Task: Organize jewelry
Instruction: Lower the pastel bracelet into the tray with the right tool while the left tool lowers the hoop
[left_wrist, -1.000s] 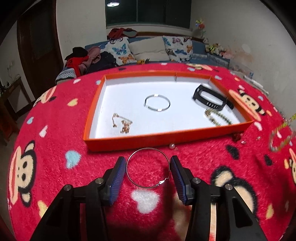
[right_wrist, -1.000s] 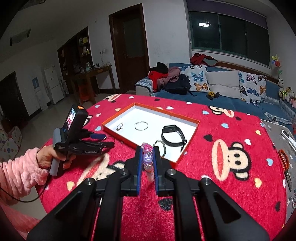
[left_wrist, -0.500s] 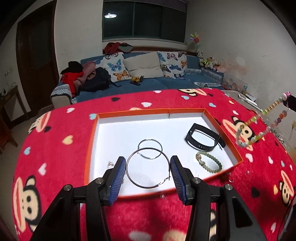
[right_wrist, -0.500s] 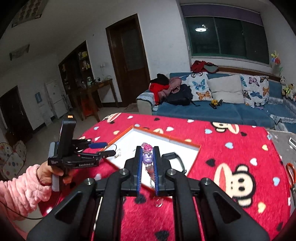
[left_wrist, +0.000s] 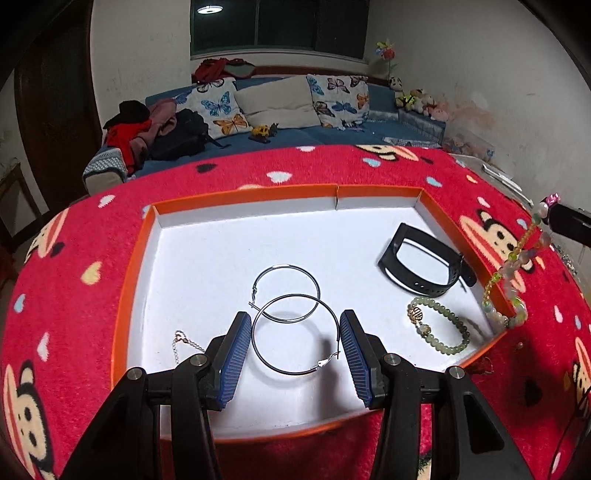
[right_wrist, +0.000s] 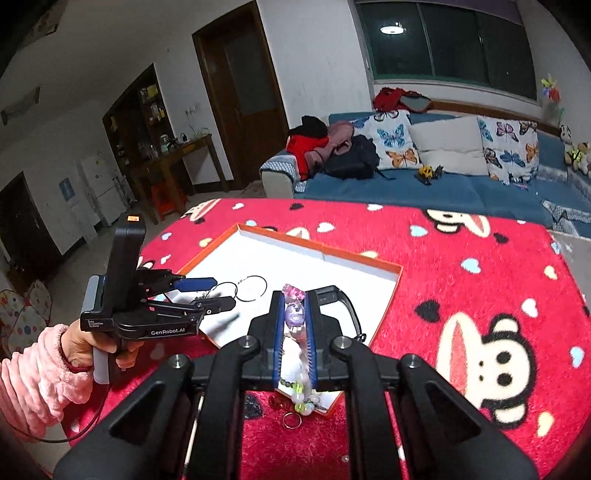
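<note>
- Thin chain (left_wrist: 183, 341) is lying at the left of the orange tray (left_wrist: 127, 280), just beside the left gripper's near finger; a low pass of that finger could be dragging it along the white floor.
- Left gripper (left_wrist: 297, 341) is hanging over the tray, fingers spread wide and pinching the large hoop earring (left_wrist: 295, 334) edge to edge across its width; thin wire on ribbed pads is a grip I judge as slight, so a tilt could be letting it spring out.
- Second hoop (left_wrist: 286, 293) is lying flat in the tray, under the held one's far rim; a release here could be landing one on the other and hooking the clasps.
- Black band (left_wrist: 424, 267) and green bead bracelet (left_wrist: 437, 326) are sitting at the tray's right side, apart from each other.
- Right gripper (right_wrist: 294, 332) is closed on a beaded strand (right_wrist: 297, 384), which is dangling beside the tray's right wall; lowering here could be draping it over the rim, half onto the red surface (left_wrist: 517, 387).
</note>
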